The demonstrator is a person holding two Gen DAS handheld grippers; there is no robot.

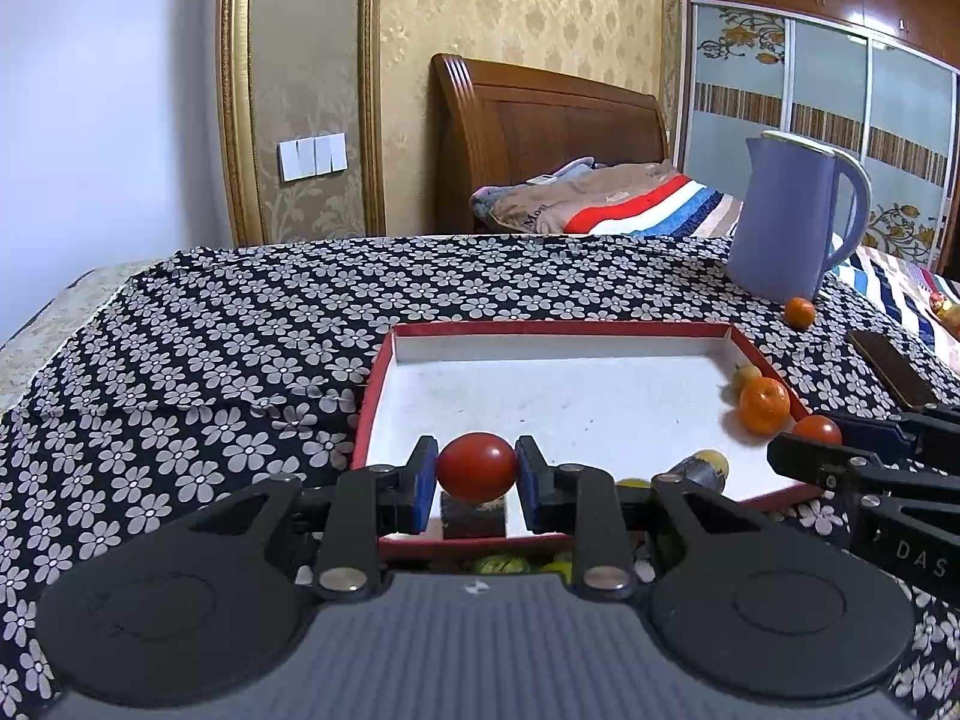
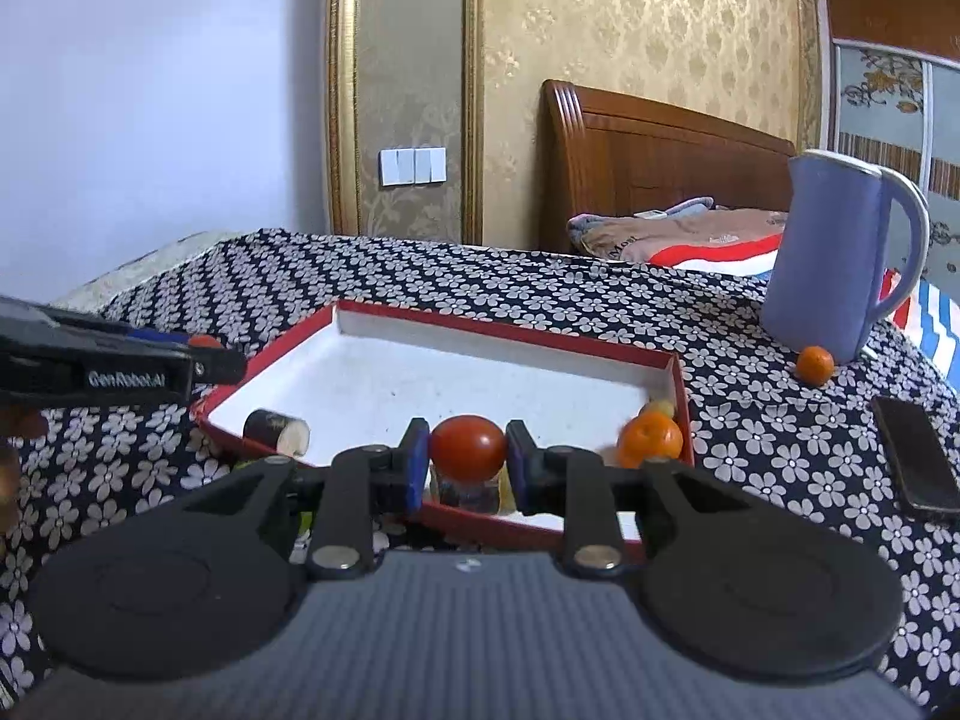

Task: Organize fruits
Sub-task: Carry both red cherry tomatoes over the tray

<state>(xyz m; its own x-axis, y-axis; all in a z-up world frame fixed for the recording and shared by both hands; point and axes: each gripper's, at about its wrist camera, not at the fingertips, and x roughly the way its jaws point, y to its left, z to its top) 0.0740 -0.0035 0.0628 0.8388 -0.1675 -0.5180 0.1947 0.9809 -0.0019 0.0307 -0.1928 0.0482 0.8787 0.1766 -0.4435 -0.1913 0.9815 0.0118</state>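
My left gripper (image 1: 476, 457) is shut on a red tomato (image 1: 477, 473), held above the near edge of a red-rimmed white tray (image 1: 384, 384). In the right wrist view my right gripper (image 2: 468, 441) is shut on a second red tomato (image 2: 468, 450) over the tray's (image 2: 681, 384) front rim. Each gripper shows at the edge of the other's view, gripping its tomato (image 1: 817, 427) (image 2: 206, 341). A tangerine (image 1: 764, 405) (image 2: 651, 439) and a small yellow fruit (image 1: 746, 377) lie in the tray's right corner. Another tangerine (image 1: 800, 312) (image 2: 815, 365) sits on the cloth.
A blue jug (image 1: 786, 222) (image 2: 840, 258) stands behind the tray on the flowered cloth (image 1: 240, 360). A dark phone (image 2: 918, 459) lies to the right. A dark cylindrical piece (image 2: 276, 429) and a dark block (image 1: 472, 517) rest in the tray. Green fruits (image 1: 501, 565) lie before its front rim.
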